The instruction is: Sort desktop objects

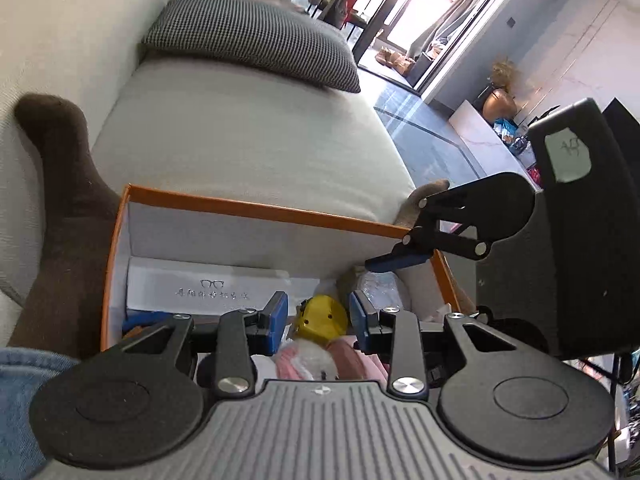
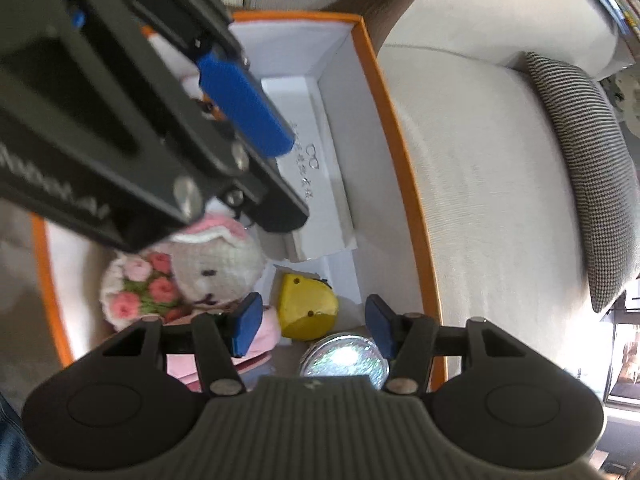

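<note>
Blue pads tip both tools, each on black jointed links. Left tool [image 1: 318, 318] hangs over the box [image 1: 256, 210] with its pads apart and nothing between them; a yellow toy [image 1: 324, 316] lies below the gap. Right tool [image 2: 312, 328] is also spread wide and empty, above a round glittery disc [image 2: 344, 360] in the box's near corner, with the yellow toy [image 2: 306, 310] just beyond it.

In the right wrist view the left tool's black body [image 2: 120, 120] crosses the upper left (blurred, and large), covering part of the box. In the left wrist view the right tool [image 1: 400, 258] reaches over the box's right rim.

The box is cardboard, orange outside and white inside, rectangular and open on top. Inside lie a crocheted bunny [image 2: 216, 264] in white and pink holding knitted roses, the smooth rounded yellow toy beside it, and a flat white carton [image 2: 316, 184] printed with a spectacles mark along the far wall.

The box sits on a pale woven sofa [image 1: 248, 136]. A houndstooth cushion [image 1: 256, 40] rests farther along the seat, well apart from the box. A dark brown sock [image 1: 68, 216] touches the box's left side.
</note>
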A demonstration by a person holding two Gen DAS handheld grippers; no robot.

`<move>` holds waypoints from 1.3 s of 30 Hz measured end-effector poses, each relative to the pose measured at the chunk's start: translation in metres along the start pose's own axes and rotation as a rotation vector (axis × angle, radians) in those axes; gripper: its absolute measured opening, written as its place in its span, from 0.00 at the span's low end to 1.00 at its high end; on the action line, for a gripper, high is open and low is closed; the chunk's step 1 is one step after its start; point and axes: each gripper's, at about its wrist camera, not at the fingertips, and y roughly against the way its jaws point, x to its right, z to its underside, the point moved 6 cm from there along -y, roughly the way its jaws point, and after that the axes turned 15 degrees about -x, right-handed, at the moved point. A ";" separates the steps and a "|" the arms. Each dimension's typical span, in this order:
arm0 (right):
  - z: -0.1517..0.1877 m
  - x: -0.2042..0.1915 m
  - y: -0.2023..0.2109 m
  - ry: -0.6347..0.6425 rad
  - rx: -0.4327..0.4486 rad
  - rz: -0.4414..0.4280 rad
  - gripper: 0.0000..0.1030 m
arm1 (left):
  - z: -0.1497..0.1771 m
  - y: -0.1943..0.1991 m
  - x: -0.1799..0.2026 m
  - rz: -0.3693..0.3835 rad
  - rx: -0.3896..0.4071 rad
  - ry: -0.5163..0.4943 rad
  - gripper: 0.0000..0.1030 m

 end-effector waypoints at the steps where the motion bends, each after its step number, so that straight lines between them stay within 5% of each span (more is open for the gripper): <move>1: 0.000 -0.005 0.004 -0.006 0.007 0.007 0.57 | 0.003 0.006 0.003 -0.012 0.015 -0.001 0.38; 15: 0.053 -0.048 0.088 -0.295 0.237 0.150 0.58 | 0.066 0.088 0.047 -0.261 0.256 -0.087 0.48; 22: 0.097 -0.079 0.138 -0.562 0.439 0.107 0.63 | 0.093 0.113 0.068 -0.326 0.351 -0.116 0.58; 29: 0.103 -0.088 0.131 -0.801 0.610 0.076 0.72 | 0.114 0.113 0.074 -0.411 0.422 -0.133 0.66; 39: 0.107 -0.096 0.105 -1.040 0.648 0.097 0.85 | 0.126 0.073 0.051 -0.439 0.369 -0.035 0.68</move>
